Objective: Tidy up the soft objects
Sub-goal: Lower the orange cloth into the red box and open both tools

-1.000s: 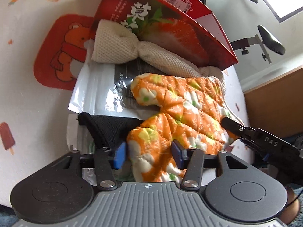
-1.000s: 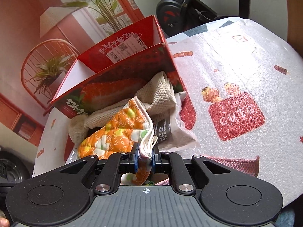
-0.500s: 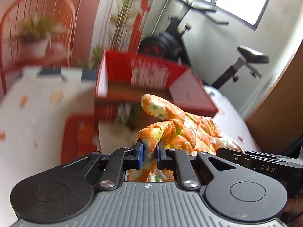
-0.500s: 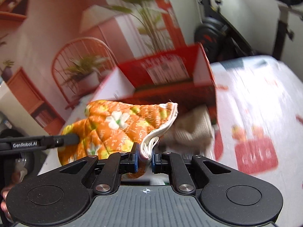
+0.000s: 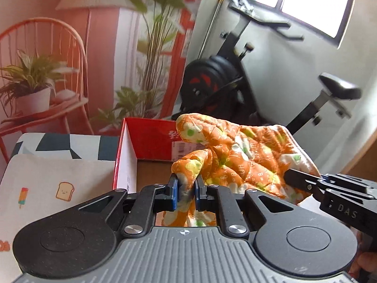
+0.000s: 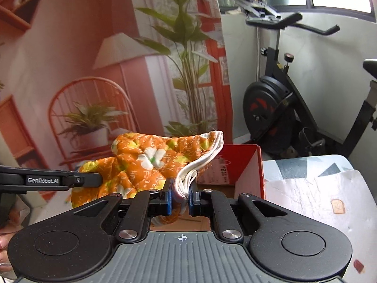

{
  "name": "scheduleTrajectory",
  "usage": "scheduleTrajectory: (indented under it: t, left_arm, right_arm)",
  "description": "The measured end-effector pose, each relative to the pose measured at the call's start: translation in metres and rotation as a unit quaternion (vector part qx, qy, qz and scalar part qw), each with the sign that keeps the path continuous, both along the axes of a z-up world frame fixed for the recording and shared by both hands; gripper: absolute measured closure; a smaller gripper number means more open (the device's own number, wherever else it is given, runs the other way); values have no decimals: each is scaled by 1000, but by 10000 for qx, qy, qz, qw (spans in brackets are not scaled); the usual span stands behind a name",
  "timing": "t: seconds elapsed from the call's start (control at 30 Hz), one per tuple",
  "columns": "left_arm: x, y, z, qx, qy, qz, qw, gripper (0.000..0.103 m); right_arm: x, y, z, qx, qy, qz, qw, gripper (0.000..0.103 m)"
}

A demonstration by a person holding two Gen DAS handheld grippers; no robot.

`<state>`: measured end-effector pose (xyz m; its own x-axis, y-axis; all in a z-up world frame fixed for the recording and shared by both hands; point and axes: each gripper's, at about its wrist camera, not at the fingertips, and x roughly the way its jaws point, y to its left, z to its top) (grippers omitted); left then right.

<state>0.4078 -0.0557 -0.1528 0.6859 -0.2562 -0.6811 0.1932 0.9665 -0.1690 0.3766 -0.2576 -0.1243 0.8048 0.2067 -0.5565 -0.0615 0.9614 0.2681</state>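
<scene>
Two grippers share one orange flowered oven mitt [image 5: 245,155]: the left gripper [image 5: 186,192] has its blue pads pinched narrow on the thumb end, and the right gripper [image 6: 180,194] is clamped tight on the white-bound cuff [image 6: 200,162]. In the left wrist view the right gripper's black fingers come in from the right edge against the mitt's far side; in the right wrist view the left gripper's finger reaches in from the left to the thumb side. The mitt hangs stretched between them, held up in the air above one open red box [image 5: 150,141], whose brown floor shows just beyond the pads. The box stands on one table with a white printed cloth [image 5: 59,184] bearing small toast and ice-lolly pictures. Behind the table hangs a backdrop [image 6: 113,54] printed with a red chair, potted plants and a lamp, and one black exercise bike [image 6: 278,99] stands by a white wall under a window. Both grippers tilt downward toward the box.
</scene>
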Motion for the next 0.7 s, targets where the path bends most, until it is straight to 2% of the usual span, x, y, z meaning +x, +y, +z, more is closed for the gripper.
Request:
scheduleTrajectory:
  t: [0.1,0.27,0.37,0.53,0.6,0.67,0.7]
  left_arm:
    - [26,-11,-20,285,247,11,9993,88]
    - [53,-19,-48,589,571,-69,9966,88]
    - [57,-16,-60,694,728,-115,9949,88]
    - [60,-15,-75,780,840,-163,9933,87]
    - [58,-15,-77,777,856,-214,9931,84]
    - [54,-11,-76,699,847,-222,9937,67]
    - [53,-8,-75,612,987,-180,9931,63]
  right_arm:
    - [27,-1,-24,77,339,4,9994,92]
    - [48,4,-65,134,842,-112,9963,92]
    - [56,7,-84,268,1151,-169,9928,92]
    - [62,12,-102,260,1387,-160,9899,92]
    - [65,16,-105,190,1427,-128,9895,91]
    - [65,16,-106,151,1461,-132,9891,91]
    - [66,17,-107,108,1496,-162,9886,87]
